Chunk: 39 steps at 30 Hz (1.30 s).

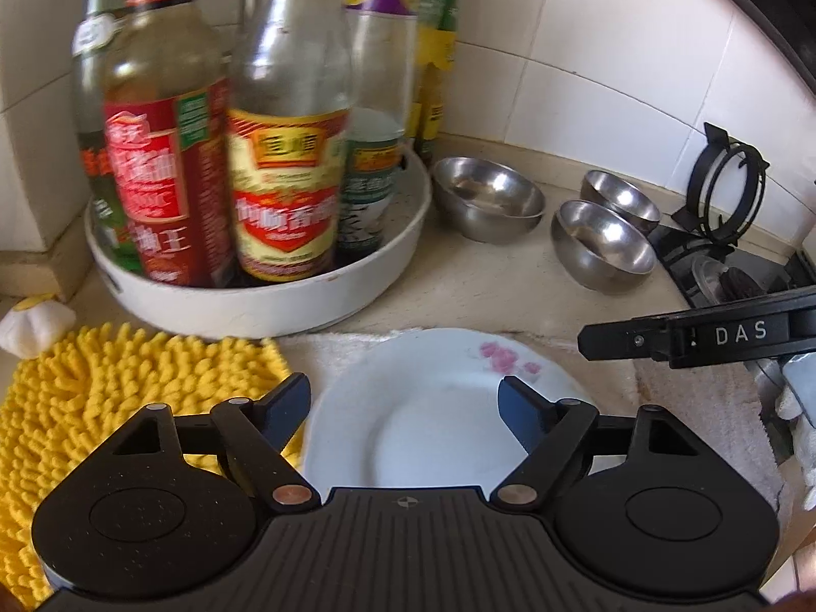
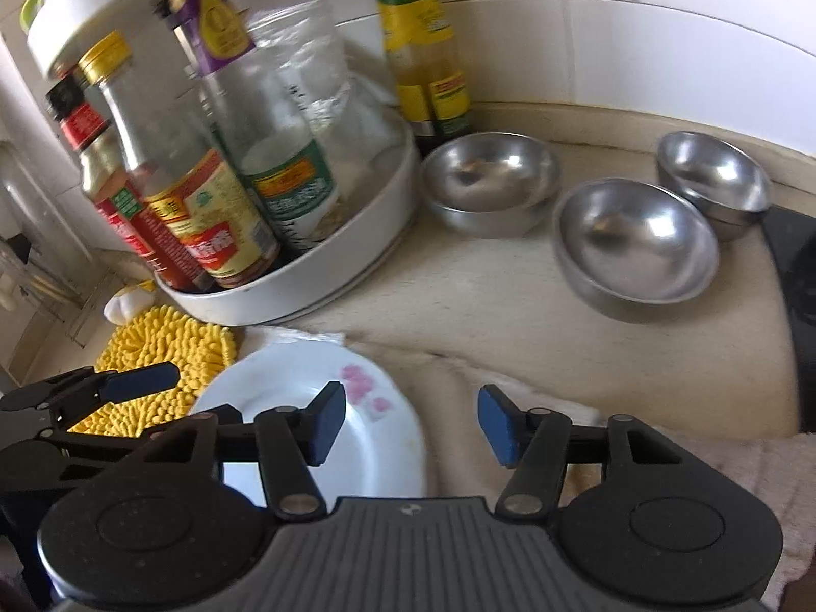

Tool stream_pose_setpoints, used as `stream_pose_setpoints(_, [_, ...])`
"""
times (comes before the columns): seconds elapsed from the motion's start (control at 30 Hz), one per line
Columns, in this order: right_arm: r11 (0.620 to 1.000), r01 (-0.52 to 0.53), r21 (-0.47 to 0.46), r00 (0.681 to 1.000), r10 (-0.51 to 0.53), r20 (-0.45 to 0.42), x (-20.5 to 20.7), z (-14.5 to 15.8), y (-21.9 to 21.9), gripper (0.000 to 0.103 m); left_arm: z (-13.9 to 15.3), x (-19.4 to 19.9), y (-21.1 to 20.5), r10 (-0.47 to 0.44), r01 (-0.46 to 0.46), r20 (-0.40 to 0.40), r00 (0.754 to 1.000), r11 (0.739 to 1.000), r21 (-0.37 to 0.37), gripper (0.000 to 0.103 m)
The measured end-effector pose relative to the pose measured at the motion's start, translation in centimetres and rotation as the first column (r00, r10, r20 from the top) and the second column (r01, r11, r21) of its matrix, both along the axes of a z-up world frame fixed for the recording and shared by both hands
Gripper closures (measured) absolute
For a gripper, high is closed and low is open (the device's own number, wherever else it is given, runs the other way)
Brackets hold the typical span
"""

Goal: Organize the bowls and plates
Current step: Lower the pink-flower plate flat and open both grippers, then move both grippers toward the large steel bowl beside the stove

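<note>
A white plate point(image 1: 433, 408) with pink flowers lies on a pale towel point(image 1: 704, 398) near the counter's front. My left gripper point(image 1: 405, 403) hovers over it, open, its fingers spread across the plate's middle and touching nothing. My right gripper point(image 2: 410, 423) is open too. Its left finger is above the plate point(image 2: 285, 387) rim and its right finger above the towel point(image 2: 551, 408). Steel bowls stand behind: a stacked pair point(image 2: 489, 173), a single bowl point(image 2: 637, 239) and another stack point(image 2: 714, 173). They also show in the left wrist view, the pair point(image 1: 489, 199) and the single bowl point(image 1: 602, 245).
A white round tray point(image 1: 265, 301) full of tall sauce bottles point(image 1: 285, 178) stands behind the plate on the left. A yellow shaggy mat point(image 1: 102, 398) lies left of the plate, with a garlic bulb point(image 1: 30, 326) beside it. A black stove point(image 1: 724, 255) edges the counter at the right.
</note>
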State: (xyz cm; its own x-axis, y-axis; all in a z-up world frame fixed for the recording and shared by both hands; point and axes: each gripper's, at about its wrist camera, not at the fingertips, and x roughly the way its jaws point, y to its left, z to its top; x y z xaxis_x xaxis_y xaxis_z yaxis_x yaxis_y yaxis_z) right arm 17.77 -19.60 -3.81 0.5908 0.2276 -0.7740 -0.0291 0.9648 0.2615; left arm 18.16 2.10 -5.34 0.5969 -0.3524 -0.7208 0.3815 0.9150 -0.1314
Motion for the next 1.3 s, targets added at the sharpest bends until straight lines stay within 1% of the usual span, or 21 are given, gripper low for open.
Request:
stream_pose_setpoints(0.13, [1.000,0.018,0.018,1.000,-0.018,-0.012,-0.6,-0.2,-2.1,0.025,0.5,-0.4,-2.4,-0.037,0.037,0.002,0.999,0.999,0.018,0.015])
stream_pose_setpoints(0.2, [0.999,0.030,0.022,1.000,-0.030,-0.006,-1.1,-0.1,-3.1,0.024,0.8,-0.5,-3.8,-0.058,0.058,0.015,0.998,0.997,0.041,0.015])
stream_pose_setpoints(0.3, [0.999,0.046,0.028,0.999,-0.047,0.008,-1.6,0.2,-4.4,0.024,1.3,-0.4,-5.8,-0.092,0.090,0.027,0.995,0.995,0.049,0.015])
stream_pose_setpoints(0.4, [0.997,0.070,0.038,0.997,-0.071,0.021,-2.3,0.5,-5.6,0.022,1.6,-0.3,-7.9,-0.127,0.123,0.045,0.991,0.990,0.075,0.014])
stream_pose_setpoints(0.47, [0.996,0.084,0.044,0.996,-0.085,0.027,-2.6,0.6,-6.2,0.020,1.7,-0.1,-8.9,-0.143,0.139,0.049,0.989,0.987,0.082,0.014])
stream_pose_setpoints(0.6, [0.992,0.113,0.052,0.993,-0.114,0.027,-2.9,0.4,-7.7,0.020,1.7,0.4,-10.7,-0.171,0.165,0.053,0.984,0.981,0.099,0.014])
stream_pose_setpoints(0.83, [0.985,0.164,0.058,0.986,-0.166,0.023,-3.0,0.4,-9.6,0.020,1.6,1.5,-12.6,-0.200,0.193,0.055,0.978,0.975,0.112,0.014])
stream_pose_setpoints(1.3, [0.977,0.208,0.051,0.978,-0.209,0.022,-1.8,0.5,-11.1,0.020,1.1,4.3,-14.8,-0.230,0.223,0.042,0.972,0.967,0.120,0.013])
